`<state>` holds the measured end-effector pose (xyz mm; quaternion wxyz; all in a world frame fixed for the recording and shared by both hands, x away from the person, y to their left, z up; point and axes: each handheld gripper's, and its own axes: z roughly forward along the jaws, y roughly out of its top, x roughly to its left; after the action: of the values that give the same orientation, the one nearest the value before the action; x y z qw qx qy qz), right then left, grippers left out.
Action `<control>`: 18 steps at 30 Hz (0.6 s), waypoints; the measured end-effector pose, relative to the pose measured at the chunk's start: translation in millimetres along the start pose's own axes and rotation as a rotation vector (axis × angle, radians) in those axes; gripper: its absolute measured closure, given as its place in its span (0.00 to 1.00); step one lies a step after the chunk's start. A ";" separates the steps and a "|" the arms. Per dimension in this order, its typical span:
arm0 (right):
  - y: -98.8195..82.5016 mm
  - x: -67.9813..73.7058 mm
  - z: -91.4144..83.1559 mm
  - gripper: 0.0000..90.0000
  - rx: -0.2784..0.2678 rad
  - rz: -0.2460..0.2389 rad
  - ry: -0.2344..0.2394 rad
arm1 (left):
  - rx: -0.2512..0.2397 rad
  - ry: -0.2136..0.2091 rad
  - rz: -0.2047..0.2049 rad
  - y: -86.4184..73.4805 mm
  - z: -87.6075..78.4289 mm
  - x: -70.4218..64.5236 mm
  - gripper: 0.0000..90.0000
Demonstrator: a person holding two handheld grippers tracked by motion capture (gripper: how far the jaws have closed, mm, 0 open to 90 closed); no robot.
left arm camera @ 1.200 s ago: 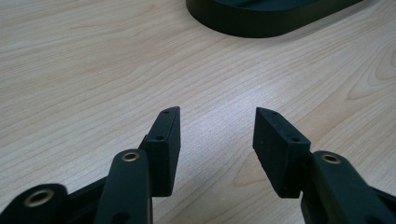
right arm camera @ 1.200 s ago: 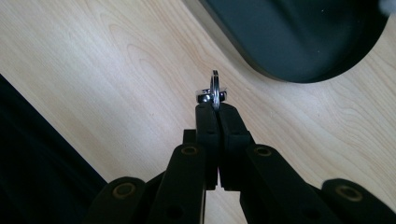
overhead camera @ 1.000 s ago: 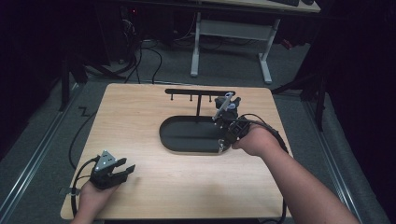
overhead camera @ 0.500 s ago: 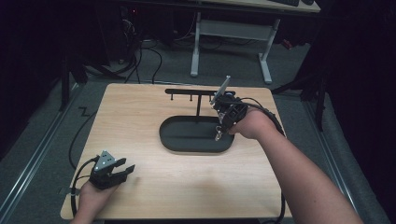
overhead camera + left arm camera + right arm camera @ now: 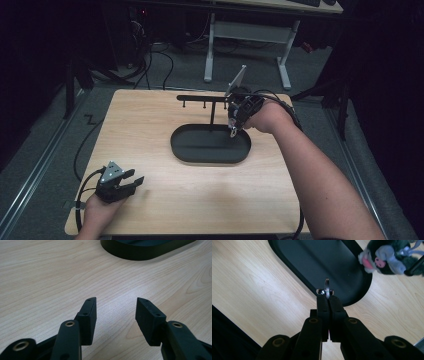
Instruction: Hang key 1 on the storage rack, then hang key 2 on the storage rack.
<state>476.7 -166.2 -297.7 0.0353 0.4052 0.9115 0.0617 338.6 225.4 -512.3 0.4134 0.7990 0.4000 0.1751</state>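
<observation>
Key ring (image 5: 327,287) pinched between the clenched jaws of the right gripper (image 5: 327,297), standing edge-on just past the tips, with a small metal clasp at its base. Held above the near edge of the black oval tray (image 5: 312,262), over the spot where tray rim meets wood. Off to the upper right in the right gripper view, a dark plush toy (image 5: 387,257) with grey ears, a pink nose and a pink tongue, blurred; whether joined to the ring, cannot tell.

From the high view, right gripper (image 5: 234,131) pointing down over the right end of the tray (image 5: 210,152), hand wrapped round its body, forearm reaching in from the lower right. Just behind the tray, a black rack (image 5: 210,99) with a crossbar and small pegs hanging under it.

Left gripper (image 5: 136,181) resting at the near left corner of the table (image 5: 150,120), well apart from the tray. Jaws released and spread, nothing but bare wood between them (image 5: 116,312). Curved wall of the tray (image 5: 140,252) visible beyond.
</observation>
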 end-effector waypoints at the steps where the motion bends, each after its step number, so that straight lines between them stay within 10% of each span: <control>1: 3.5 -0.5 -1.9 0.99 -0.001 0.014 0.000 | -0.001 -0.001 0.000 0.0 0.0 0.0 0.58; 18: 34.2 -12.7 6.4 0.99 -0.004 0.014 -0.003 | -0.003 0.011 -0.021 -6.1 -9.1 4.7 0.58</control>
<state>511.1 -152.4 -299.0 0.0371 0.4118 0.9083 0.0631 332.9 236.0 -512.0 0.4143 0.7931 0.4103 0.1759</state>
